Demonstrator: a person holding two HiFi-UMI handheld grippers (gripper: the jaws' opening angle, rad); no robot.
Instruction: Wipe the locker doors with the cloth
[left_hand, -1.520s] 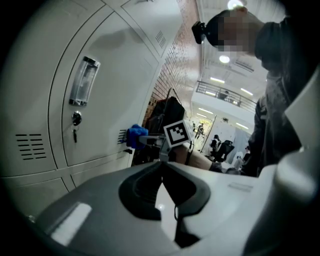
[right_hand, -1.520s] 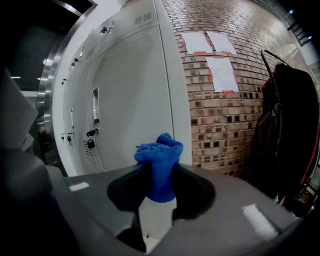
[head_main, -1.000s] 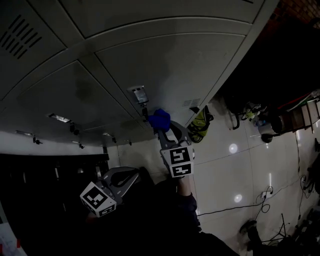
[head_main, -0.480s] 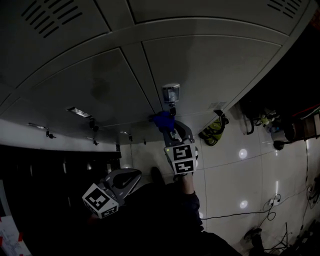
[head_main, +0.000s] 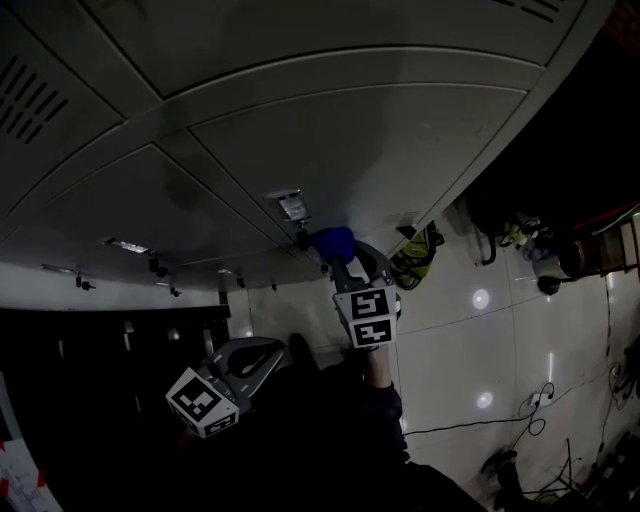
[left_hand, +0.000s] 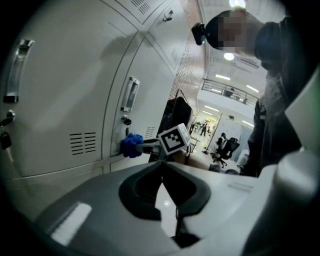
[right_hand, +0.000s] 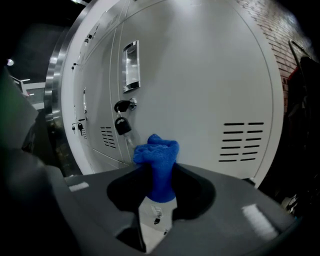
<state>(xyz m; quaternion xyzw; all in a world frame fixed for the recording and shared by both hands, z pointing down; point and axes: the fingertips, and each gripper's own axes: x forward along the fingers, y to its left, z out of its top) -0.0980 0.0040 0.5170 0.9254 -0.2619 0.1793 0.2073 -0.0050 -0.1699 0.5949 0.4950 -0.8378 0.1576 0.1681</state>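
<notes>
At the foot of a bank of grey lockers, the right gripper (head_main: 336, 252) is clamping a bunched blue cloth (right_hand: 158, 156) between its jaws, with the wad sticking out past the tips. It is holding the cloth up to the locker door (right_hand: 200, 75), low on the panel and just right of a hanging black padlock (right_hand: 121, 125) and the lock knob (right_hand: 123, 105) above it. From the left gripper view the cloth seems to be touching the door, though actual contact is hard to confirm. A recessed metal handle (right_hand: 130, 66) is sitting higher on the same door, and a block of vent slots (right_hand: 242, 142) is lying well off to the cloth's right.

The left gripper (head_main: 263, 350) is hanging lower and to the left, apart from the lockers, its jaws meeting at the tips with nothing between them. Pale floor tiles (head_main: 470, 340) are reflecting ceiling lights on the right, where a thin cable (head_main: 470, 418) is trailing across them.
</notes>
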